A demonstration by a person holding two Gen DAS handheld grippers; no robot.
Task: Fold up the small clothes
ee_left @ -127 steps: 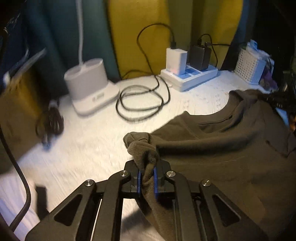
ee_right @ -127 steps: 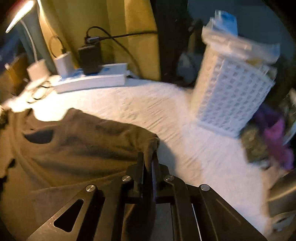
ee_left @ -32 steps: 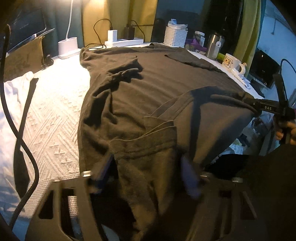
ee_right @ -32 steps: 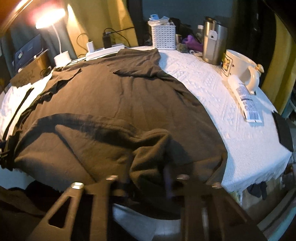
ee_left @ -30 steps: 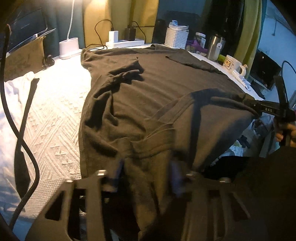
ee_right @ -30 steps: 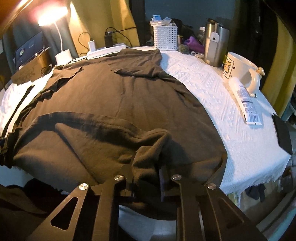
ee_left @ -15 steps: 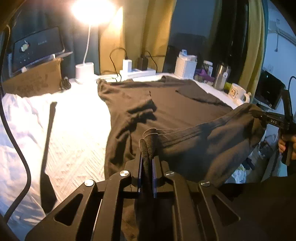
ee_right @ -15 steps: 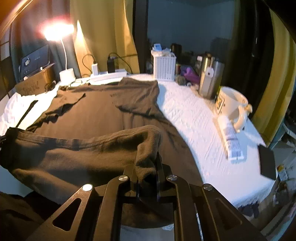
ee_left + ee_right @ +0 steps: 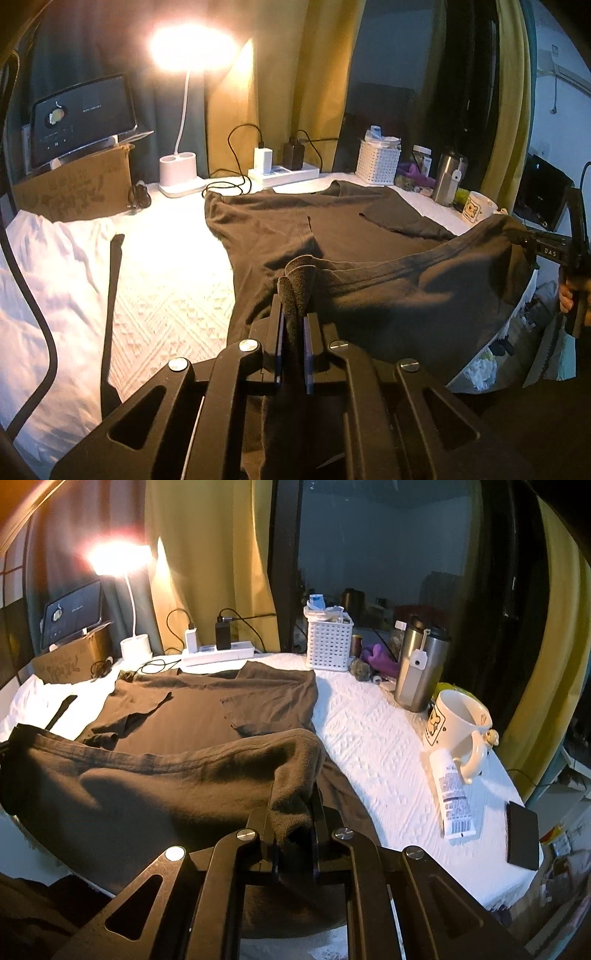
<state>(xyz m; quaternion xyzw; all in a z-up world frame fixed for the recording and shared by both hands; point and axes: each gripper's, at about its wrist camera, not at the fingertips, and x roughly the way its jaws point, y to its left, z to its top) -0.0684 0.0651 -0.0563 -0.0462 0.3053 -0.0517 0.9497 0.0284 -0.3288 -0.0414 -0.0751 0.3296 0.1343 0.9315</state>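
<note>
The dark brown cotton T-shirt's [image 9: 369, 236] hem is being held pinched in the closed left claw [image 9: 293, 325] and closed right claw [image 9: 295, 812] above the white-covered table's [image 9: 373, 738] near edge, likely awaiting an even forward fold.

Left gripper [image 9: 293, 325]: jaws clamped on the shirt [image 9: 369, 229] hem, tilted downward. Right gripper [image 9: 295, 812]: likewise clamped on the hem, raised level with the left.

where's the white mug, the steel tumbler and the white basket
white mug [image 9: 452, 720], right wrist view, on its outer wall below the rim
steel tumbler [image 9: 415, 674], right wrist view, on the middle of its metal body
white basket [image 9: 328, 646], right wrist view, on its perforated front wall
</note>
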